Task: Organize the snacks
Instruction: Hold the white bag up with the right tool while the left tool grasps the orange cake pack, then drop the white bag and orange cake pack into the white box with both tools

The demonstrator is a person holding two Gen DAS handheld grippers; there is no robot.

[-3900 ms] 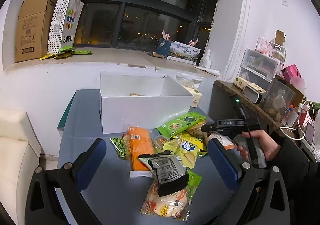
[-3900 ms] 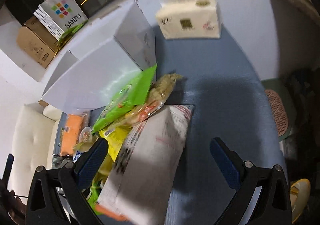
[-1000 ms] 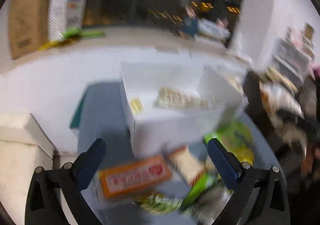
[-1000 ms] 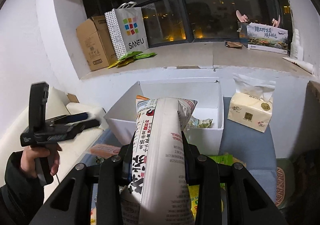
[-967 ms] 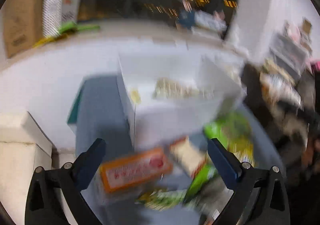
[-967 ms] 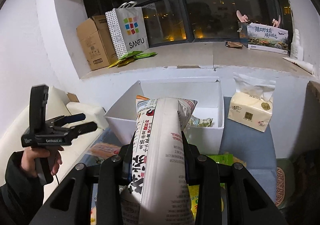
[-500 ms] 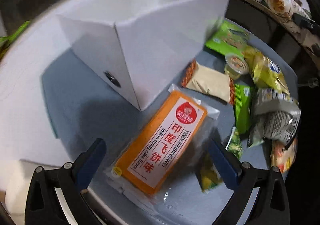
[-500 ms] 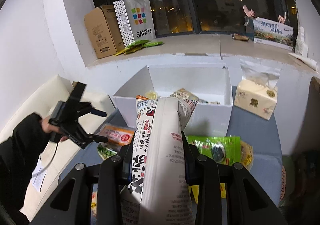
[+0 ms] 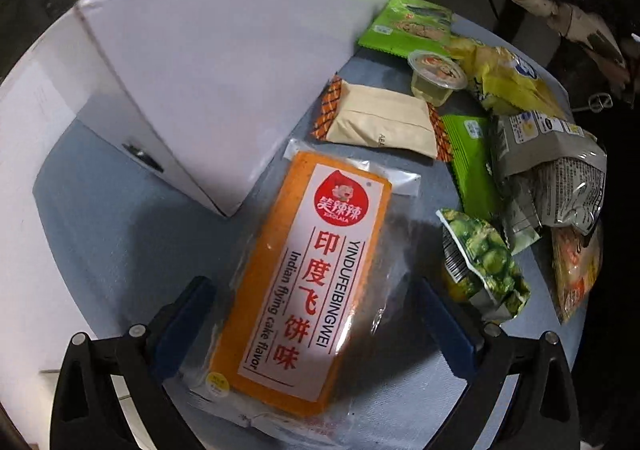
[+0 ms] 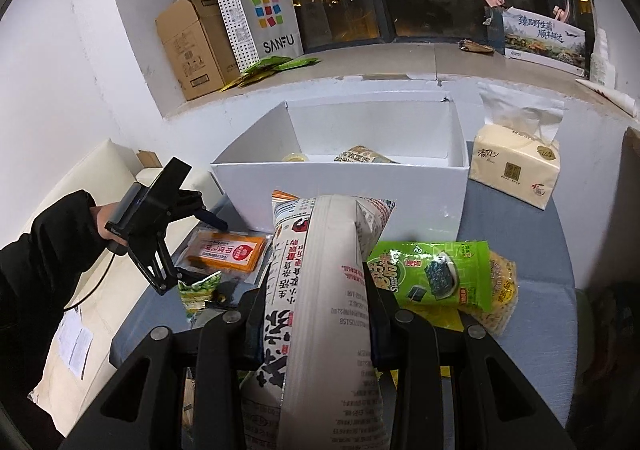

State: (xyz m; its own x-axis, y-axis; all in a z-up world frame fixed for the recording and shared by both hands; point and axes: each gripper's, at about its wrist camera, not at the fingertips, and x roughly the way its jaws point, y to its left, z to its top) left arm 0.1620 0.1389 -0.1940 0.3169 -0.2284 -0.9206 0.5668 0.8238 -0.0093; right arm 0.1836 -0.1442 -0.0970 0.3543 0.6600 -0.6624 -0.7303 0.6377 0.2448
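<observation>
Both my grippers over the blue table [image 9: 100,234], snacks strewn in front of the white box [image 10: 352,186].

The box sits open at the table's far side with a packet or two inside, though I can't make them out clearly. My right gripper [image 10: 316,314] is clamped on the tall white printed bag [image 10: 324,290], which stands upright between its fingers in front of the box. My left gripper [image 9: 316,314] is spread wide above the orange flying-cake packet [image 9: 308,274], which lies flat just beside the box's corner; its near end sits between my blue fingertips [image 9: 184,314], neither touching it. Right of it lie the small green pea packet [image 9: 480,262] and a beige packet [image 9: 380,122].
</observation>
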